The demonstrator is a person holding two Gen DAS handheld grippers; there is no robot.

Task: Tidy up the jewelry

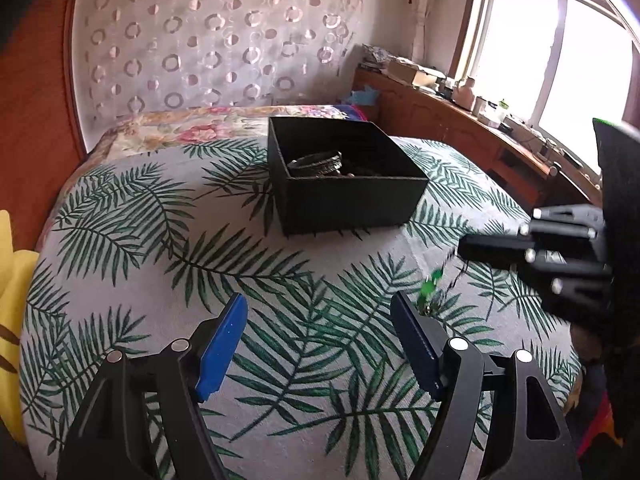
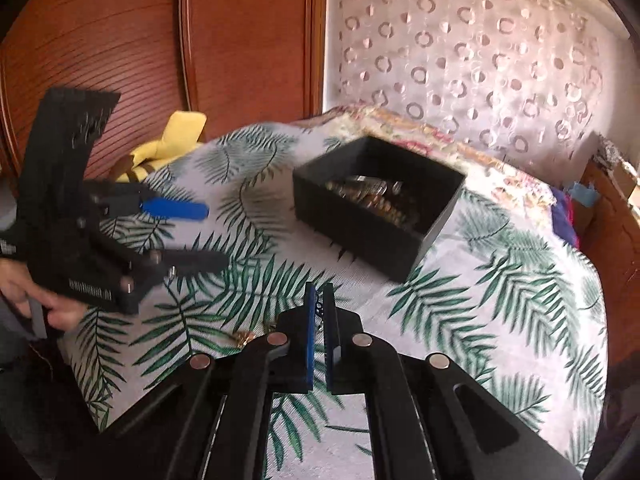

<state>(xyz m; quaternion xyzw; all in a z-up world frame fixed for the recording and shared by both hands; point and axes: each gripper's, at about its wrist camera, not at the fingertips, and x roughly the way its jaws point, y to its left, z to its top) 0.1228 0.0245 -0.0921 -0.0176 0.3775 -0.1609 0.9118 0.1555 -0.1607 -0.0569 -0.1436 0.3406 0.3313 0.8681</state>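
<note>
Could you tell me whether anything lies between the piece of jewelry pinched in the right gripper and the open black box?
Nothing visible does. The right gripper pinches a small dark chain piece, and only bare palm-leaf bedspread lies before the open black box.

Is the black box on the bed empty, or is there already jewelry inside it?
Not empty. The black box stands open with no lid on it, and dark bangles and other small metallic pieces lie inside.
</note>
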